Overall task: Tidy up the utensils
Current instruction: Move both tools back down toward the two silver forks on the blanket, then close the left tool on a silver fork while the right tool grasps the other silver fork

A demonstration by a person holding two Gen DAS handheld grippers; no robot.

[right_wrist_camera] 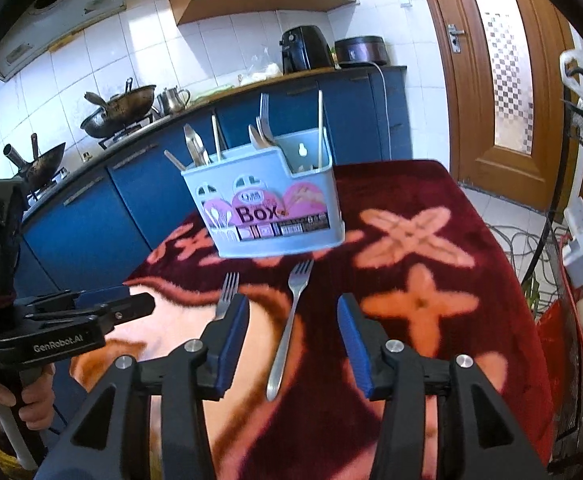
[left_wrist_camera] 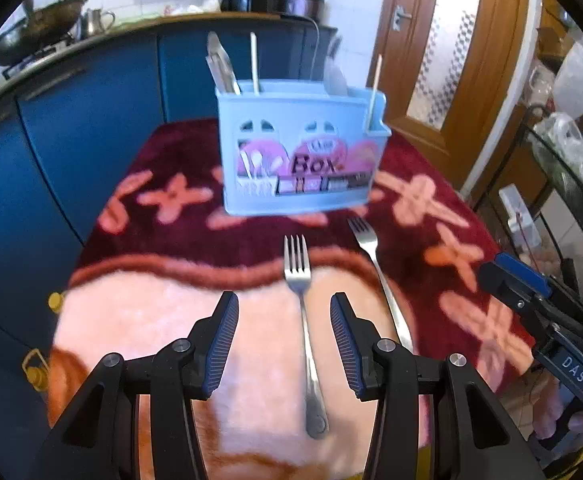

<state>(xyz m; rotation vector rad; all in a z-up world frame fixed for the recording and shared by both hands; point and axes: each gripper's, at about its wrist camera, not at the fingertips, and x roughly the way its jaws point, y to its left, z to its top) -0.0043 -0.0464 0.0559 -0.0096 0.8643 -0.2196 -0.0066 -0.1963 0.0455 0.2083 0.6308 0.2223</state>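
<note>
Two steel forks lie on the flowered cloth, tines toward a light blue utensil box (left_wrist_camera: 299, 148) marked "Box". In the left wrist view the near fork (left_wrist_camera: 305, 332) lies between the fingers of my open left gripper (left_wrist_camera: 284, 312), and the second fork (left_wrist_camera: 379, 276) lies to its right. In the right wrist view my open right gripper (right_wrist_camera: 293, 316) straddles the second fork (right_wrist_camera: 289, 328); the other fork (right_wrist_camera: 226, 295) shows partly behind the left finger. The box (right_wrist_camera: 267, 216) holds several utensils and chopsticks. Both grippers are empty.
The table is covered by a dark red and pink plush cloth (left_wrist_camera: 163, 300). Blue kitchen cabinets (left_wrist_camera: 71, 128) stand behind and to the left. A black wire rack (right_wrist_camera: 571, 240) with bags and eggs stands to the right. A wooden door (right_wrist_camera: 503, 72) is at the back right.
</note>
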